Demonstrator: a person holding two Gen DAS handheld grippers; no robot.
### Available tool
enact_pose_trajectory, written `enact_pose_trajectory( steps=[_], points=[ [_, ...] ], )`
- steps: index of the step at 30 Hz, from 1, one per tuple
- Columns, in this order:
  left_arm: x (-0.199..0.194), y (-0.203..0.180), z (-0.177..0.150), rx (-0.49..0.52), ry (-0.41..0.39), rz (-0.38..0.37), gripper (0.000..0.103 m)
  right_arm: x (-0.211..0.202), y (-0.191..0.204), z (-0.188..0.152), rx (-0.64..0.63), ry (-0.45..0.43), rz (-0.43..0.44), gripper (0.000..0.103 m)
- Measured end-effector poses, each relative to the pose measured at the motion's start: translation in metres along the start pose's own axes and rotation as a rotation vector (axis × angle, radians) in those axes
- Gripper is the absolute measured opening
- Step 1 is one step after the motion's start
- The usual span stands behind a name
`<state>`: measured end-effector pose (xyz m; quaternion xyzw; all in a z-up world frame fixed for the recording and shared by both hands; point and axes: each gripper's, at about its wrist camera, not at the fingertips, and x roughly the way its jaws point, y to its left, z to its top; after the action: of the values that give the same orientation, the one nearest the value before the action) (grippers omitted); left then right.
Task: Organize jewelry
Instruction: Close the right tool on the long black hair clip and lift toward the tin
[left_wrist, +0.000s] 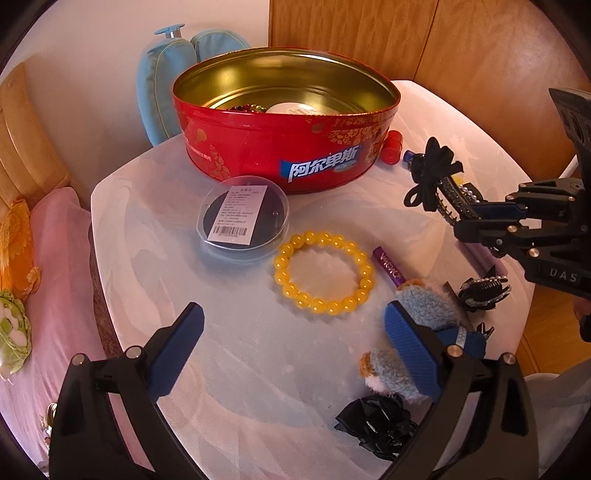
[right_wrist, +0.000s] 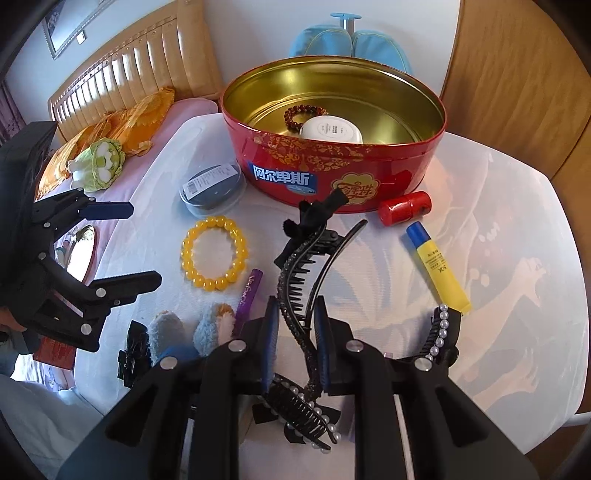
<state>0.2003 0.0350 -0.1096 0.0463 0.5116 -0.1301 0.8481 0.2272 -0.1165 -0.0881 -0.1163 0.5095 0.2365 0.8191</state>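
Two grippers over our counter (left_wrist: 155, 236). R gripper (right_wrist: 295, 325): fingers clamped on black hair clip (right_wrist: 295, 280) w/ bow, lifted just in front of red tin (right_wrist: 332, 173). L gripper (left_wrist: 291, 347): fingers apart, nothing between, above yellow bracelet (left_wrist: 323, 271). Tin holds a red bead bracelet (right_wrist: 303, 114) & white case (right_wrist: 330, 129).

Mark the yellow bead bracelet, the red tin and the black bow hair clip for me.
yellow bead bracelet (left_wrist: 364, 260), left wrist view, on a bead at its right side.
red tin (right_wrist: 406, 173), right wrist view, on its red outer wall.
black bow hair clip (right_wrist: 295, 269), right wrist view, on its toothed comb, ahead of the right gripper's pads.
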Motion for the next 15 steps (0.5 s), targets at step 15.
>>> enact_pose_trajectory(
  steps=[15],
  points=[
    [-0.002, 0.024, 0.038, 0.054, -0.127, -0.036, 0.096, -0.016, 0.038, 0.005, -0.026, -0.003, 0.019, 0.020]
  ],
)
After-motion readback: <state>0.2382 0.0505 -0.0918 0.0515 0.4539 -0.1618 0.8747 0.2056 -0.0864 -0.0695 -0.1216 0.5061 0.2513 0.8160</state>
